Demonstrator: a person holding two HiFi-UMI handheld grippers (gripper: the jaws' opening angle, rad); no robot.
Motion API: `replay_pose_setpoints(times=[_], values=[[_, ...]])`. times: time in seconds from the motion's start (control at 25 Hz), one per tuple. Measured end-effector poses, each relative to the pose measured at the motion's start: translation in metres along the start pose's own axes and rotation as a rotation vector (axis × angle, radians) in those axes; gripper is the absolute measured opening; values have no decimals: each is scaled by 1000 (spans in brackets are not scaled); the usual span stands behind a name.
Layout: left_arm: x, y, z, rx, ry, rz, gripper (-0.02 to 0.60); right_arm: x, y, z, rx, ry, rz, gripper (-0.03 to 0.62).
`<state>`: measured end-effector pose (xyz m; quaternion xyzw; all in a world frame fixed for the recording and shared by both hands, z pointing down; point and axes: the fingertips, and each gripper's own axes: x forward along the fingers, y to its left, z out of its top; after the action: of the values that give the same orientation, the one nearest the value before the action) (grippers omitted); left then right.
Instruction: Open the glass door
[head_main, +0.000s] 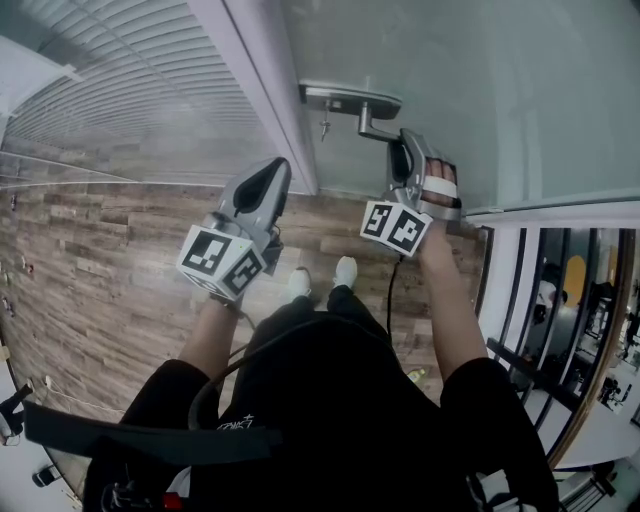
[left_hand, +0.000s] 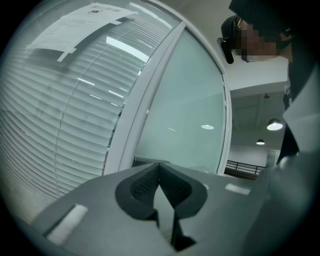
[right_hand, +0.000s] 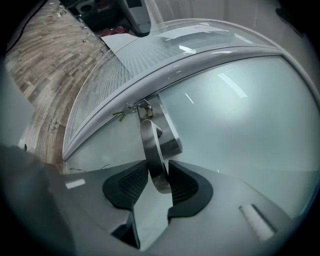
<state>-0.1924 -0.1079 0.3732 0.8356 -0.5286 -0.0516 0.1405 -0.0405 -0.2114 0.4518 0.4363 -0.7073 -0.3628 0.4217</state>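
Frosted glass fills the head view from 12 to 2 o'clock: the glass door (head_main: 470, 90), its edge lying along a white frame (head_main: 262, 90). At 10 o'clock of the frame, a window with slatted blinds (head_main: 130, 80) spreads to the picture's edge. Wood-plank floor (head_main: 90, 260) lies below it, toward 9 o'clock.

The person stands at 6 o'clock, 2 white shoes (head_main: 345, 270) showing near the centre.

The left gripper (head_main: 278, 172) hangs level at 9 o'clock of the frame, apart from the door. Its own view shows the pads meeting at their tips, with nothing between them.

The right gripper (head_main: 405, 145) sits at 1 o'clock of the centre, tilted slightly down at the door. The metal door handle (head_main: 378, 128) juts from a lock plate (head_main: 345, 98) just beside the frame. In the right gripper view the lever stands between the 2 pads, which press on it from both sides near its rounded end. A small key (head_main: 324, 125) dangles at 7 o'clock of the plate.
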Motion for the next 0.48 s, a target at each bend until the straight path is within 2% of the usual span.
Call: replay_pose_setpoints(times=[0.24, 0.48], values=[[-7, 0, -9, 6, 9, 3, 2, 1, 12, -8, 142, 11, 35, 127], [-8, 5, -3, 6, 11, -2, 2, 6, 13, -6, 276, 43, 63, 129]])
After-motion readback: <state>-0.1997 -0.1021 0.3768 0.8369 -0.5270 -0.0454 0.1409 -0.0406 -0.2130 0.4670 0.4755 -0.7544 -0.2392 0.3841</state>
